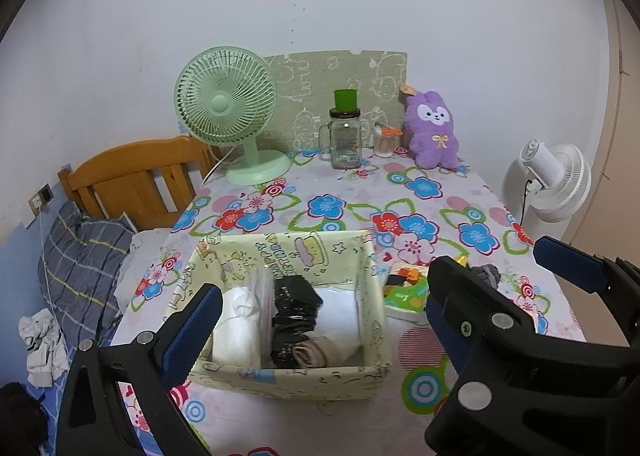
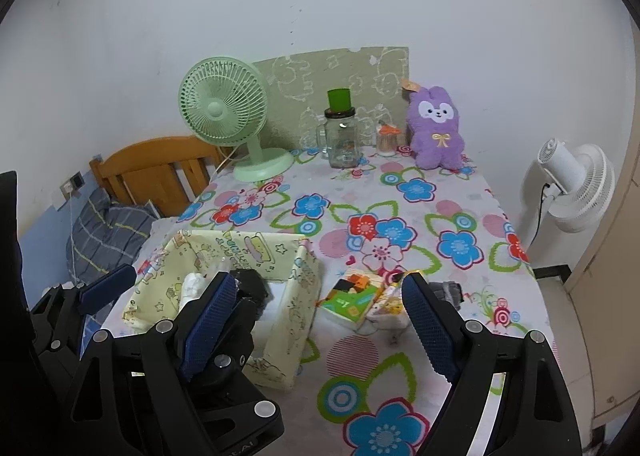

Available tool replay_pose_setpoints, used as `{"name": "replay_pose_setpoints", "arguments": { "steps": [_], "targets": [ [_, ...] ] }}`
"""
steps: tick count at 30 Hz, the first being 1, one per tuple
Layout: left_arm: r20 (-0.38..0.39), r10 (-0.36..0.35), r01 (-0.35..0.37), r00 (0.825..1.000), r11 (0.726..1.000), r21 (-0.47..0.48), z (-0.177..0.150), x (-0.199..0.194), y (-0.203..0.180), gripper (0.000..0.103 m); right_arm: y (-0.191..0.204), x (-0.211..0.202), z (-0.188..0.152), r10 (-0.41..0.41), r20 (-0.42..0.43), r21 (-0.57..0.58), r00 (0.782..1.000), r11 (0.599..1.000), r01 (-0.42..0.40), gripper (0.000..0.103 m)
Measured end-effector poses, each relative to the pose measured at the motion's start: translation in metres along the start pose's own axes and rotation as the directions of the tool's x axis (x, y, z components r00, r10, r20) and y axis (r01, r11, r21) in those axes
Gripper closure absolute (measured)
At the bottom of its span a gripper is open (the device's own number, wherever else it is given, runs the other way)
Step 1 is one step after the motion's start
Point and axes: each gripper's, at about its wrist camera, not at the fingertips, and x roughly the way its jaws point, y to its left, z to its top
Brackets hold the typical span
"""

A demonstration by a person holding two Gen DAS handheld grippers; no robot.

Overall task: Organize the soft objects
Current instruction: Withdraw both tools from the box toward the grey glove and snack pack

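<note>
A pale yellow fabric storage box [image 1: 372,328] [image 2: 298,320] sits near the table's front edge. It holds rolled white cloths [image 1: 236,328], a black bundle [image 1: 296,308], a beige roll [image 1: 316,352] and a clear plastic bag. My left gripper [image 1: 316,320] is open and empty, its fingers either side of the box. My right gripper [image 2: 316,324] is open and empty, above the table right of the box. Between box and right gripper lie a green tissue pack [image 2: 352,304], a small printed packet [image 2: 390,306] and a grey rolled sock [image 2: 450,292] [image 1: 486,274]. A purple plush bunny [image 1: 432,131] [image 2: 436,127] sits at the far edge.
A green desk fan [image 1: 228,111], a glass jar with green cup [image 1: 344,135] and a toothpick holder [image 1: 386,141] stand at the back. A white fan [image 2: 572,183] stands right of the table. A bed with wooden headboard [image 1: 136,171] and plaid pillow [image 1: 80,260] lies left.
</note>
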Motion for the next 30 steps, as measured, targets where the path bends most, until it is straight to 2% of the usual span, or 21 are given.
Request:
{"name": "replay_pose_setpoints", "arguments": {
  "steps": [15, 30],
  "targets": [
    [0.01, -0.037, 0.036, 0.999, 0.999, 0.02, -0.002, -0.007, -0.036, 0.0, -0.033, -0.017, -0.007, -0.037, 0.011, 0.028, 0.999, 0.999, 0.037, 0.015],
    [-0.005, -0.075, 0.075, 0.997, 0.996, 0.049, -0.008, 0.006, -0.076, 0.0, -0.073, -0.016, -0.018, -0.072, 0.0, 0.059, 0.997, 0.996, 0.072, 0.015]
  ]
}}
